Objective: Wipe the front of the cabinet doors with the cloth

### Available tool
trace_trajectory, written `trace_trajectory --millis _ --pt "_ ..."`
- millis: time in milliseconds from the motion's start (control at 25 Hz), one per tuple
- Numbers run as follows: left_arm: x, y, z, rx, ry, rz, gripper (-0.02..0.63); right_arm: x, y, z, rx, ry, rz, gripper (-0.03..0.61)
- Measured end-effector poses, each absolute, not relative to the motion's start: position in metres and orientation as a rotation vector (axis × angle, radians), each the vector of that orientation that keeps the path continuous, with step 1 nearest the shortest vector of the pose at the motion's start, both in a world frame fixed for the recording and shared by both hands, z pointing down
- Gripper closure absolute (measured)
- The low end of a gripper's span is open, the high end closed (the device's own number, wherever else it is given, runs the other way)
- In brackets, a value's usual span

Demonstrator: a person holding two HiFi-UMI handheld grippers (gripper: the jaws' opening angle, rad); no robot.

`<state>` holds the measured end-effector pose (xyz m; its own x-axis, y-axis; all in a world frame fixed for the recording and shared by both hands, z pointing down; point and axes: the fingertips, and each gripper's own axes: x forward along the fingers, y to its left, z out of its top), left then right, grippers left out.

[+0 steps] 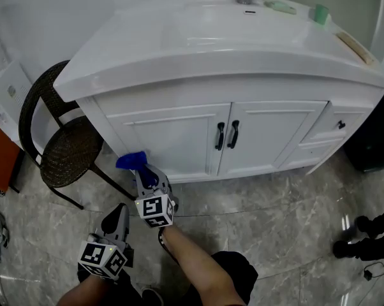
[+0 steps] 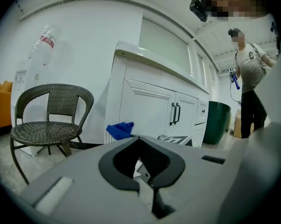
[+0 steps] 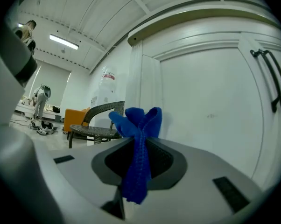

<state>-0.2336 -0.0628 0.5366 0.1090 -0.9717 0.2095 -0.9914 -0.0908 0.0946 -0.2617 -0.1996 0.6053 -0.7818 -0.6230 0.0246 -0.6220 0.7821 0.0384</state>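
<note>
Blue cloth [image 3: 139,139] is pinched in the right gripper [image 1: 142,173], jaws clamped on its middle, loose ends bunched past the tips. It sits low by the cabinet's left door [image 1: 173,139], near that door's bottom outer corner. Touching or just short of the panel, can't tell. Left gripper [image 1: 119,212] hangs further out from the cabinet, jaws together, nothing between them.

Black handles [image 1: 227,134] sit at the cabinet's centre seam, with the right door [image 1: 268,136] past them. A wicker chair [image 1: 64,152] stands just left of the cabinet.

Likely step: press the cloth on and stroke across the left door. To do it well:
- Push the bunched ends flat on the panel, so that cloth and not jaw meets the paint.
- Keep the pressure even.
- Overlap the passes upward.
- Work into the recessed frame edges.
- Ease off near the handles so the cloth doesn't snag.
- Keep the grip tight, or the cloth could slip out.
</note>
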Motion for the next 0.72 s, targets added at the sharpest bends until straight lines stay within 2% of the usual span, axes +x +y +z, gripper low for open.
trace_trajectory --millis 520,720 --pt "-0.148 -0.098 0.526 2.379 -1.709 0.060 0.614 -0.078 -0.267 0.607 1.518 -2.645 0.015 0.508" --pt "-0.138 -0.097 0.522 2.386 -1.693 0.046 0.614 -0.003 -0.279 0.626 1.735 -2.526 0.246 0.508"
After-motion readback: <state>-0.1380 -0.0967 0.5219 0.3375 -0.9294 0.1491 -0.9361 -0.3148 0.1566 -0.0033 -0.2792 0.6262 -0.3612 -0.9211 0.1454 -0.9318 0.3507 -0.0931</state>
